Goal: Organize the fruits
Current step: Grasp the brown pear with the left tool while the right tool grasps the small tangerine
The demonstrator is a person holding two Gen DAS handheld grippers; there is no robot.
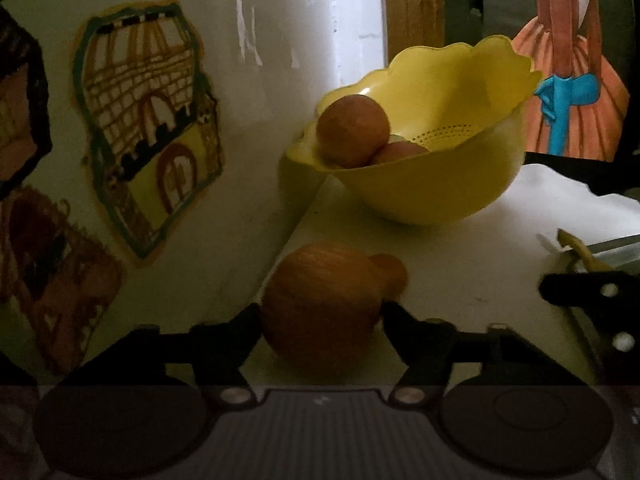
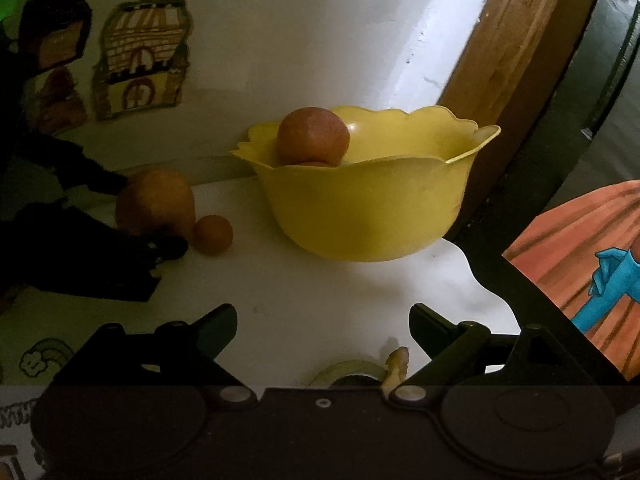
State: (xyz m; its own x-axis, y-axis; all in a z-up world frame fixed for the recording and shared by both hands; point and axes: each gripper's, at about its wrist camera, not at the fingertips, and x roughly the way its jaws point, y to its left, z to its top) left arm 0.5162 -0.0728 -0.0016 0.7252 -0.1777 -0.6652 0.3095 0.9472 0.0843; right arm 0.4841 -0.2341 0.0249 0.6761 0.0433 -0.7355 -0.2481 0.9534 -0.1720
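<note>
A large orange-brown fruit (image 1: 320, 304) rests on the white tabletop, and my left gripper (image 1: 322, 318) is shut on it with a finger pressed against each side. A small orange (image 1: 390, 270) lies just behind it, touching or nearly so. The right wrist view shows the same fruit (image 2: 156, 200), the left gripper (image 2: 146, 218) and the small orange (image 2: 213, 235) at the left. A yellow scalloped bowl (image 1: 440, 188) stands further back against the wall and holds two fruits, one (image 1: 352, 130) on top of the other (image 1: 400, 150). My right gripper (image 2: 324, 320) is open over bare table in front of the bowl (image 2: 360, 208).
Children's drawings (image 1: 148, 120) hang on the white wall at the left. A cut-out drawing of an orange dress (image 2: 580, 260) lies at the right. A tape roll (image 2: 348, 372) and a yellowish scrap (image 2: 396, 360) sit near the right gripper. A wooden frame (image 2: 512, 40) rises behind the bowl.
</note>
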